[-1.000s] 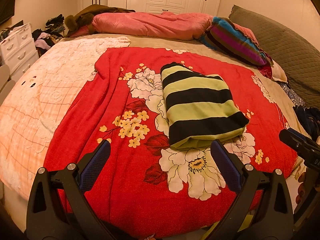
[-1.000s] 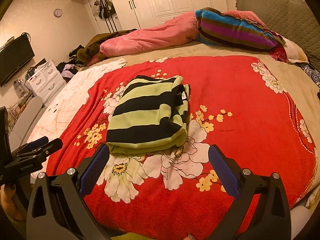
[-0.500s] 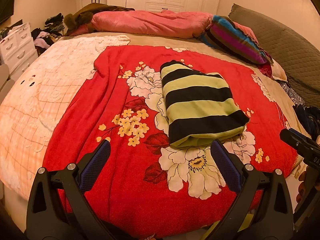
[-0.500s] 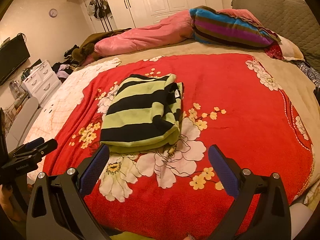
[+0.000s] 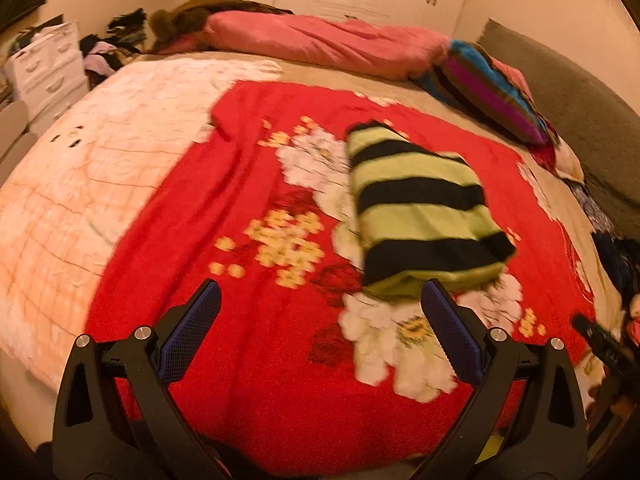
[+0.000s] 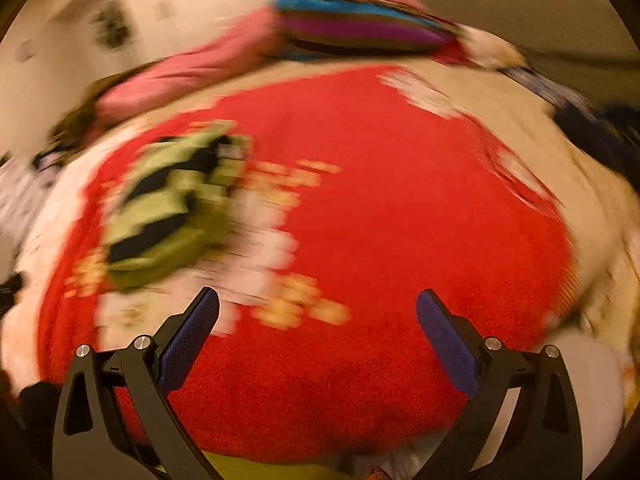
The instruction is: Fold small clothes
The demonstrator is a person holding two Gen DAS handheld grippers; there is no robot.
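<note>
A folded green-and-black striped garment (image 5: 420, 208) lies on the red floral blanket (image 5: 248, 360) on the bed. It also shows, blurred, at the left of the right wrist view (image 6: 172, 204). My left gripper (image 5: 320, 320) is open and empty, above the blanket's near edge, just short of the garment's near end. My right gripper (image 6: 318, 320) is open and empty, over bare red blanket (image 6: 400, 200) to the right of the garment. The right gripper's tip shows at the right edge of the left wrist view (image 5: 604, 344).
A pink quilt (image 5: 320, 40) and a striped pillow (image 5: 492, 92) lie at the far end of the bed. A grey headboard (image 5: 580, 112) runs along the right. A cream quilt (image 5: 80, 168) covers the bed's left. White drawers (image 5: 48, 68) and piled clothes stand far left.
Both cameras have swung; the right wrist view is heavily blurred and the garment has shifted to its left. The garment has not moved on the blanket. Both grippers stay open.
</note>
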